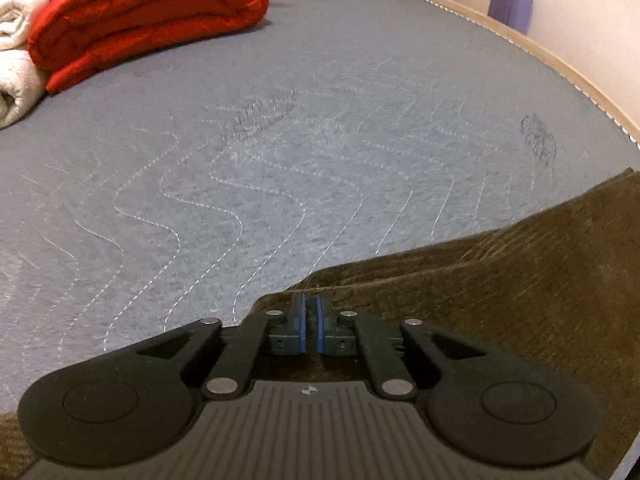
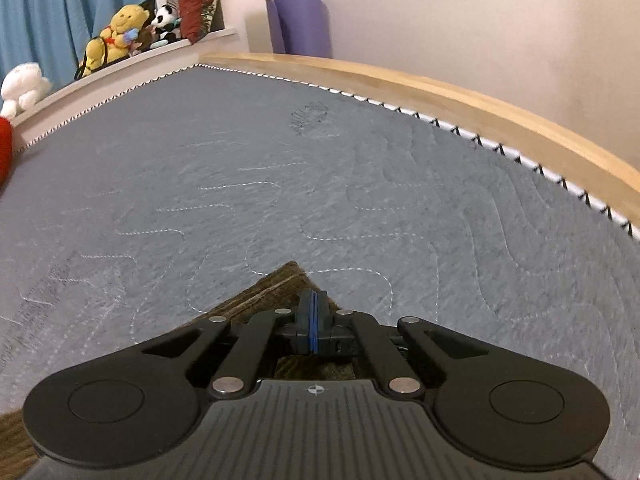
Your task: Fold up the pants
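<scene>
Olive-brown corduroy pants (image 1: 500,292) lie on the grey quilted mattress (image 1: 280,160). In the left wrist view my left gripper (image 1: 307,304) is shut on the pants' edge, with cloth between the blue pads, and the fabric stretches away to the right. In the right wrist view my right gripper (image 2: 313,300) is shut on a corner of the pants (image 2: 276,284), which pokes out past the fingertips over the mattress (image 2: 320,180). The rest of the pants is hidden beneath the grippers.
A folded red duvet (image 1: 148,16) and white blankets (image 1: 16,60) lie at the mattress's far left. A wooden bed frame (image 2: 460,96) runs along the wall side. A purple rolled mat (image 2: 300,26) stands in the corner. Plush toys (image 2: 120,28) sit on a ledge.
</scene>
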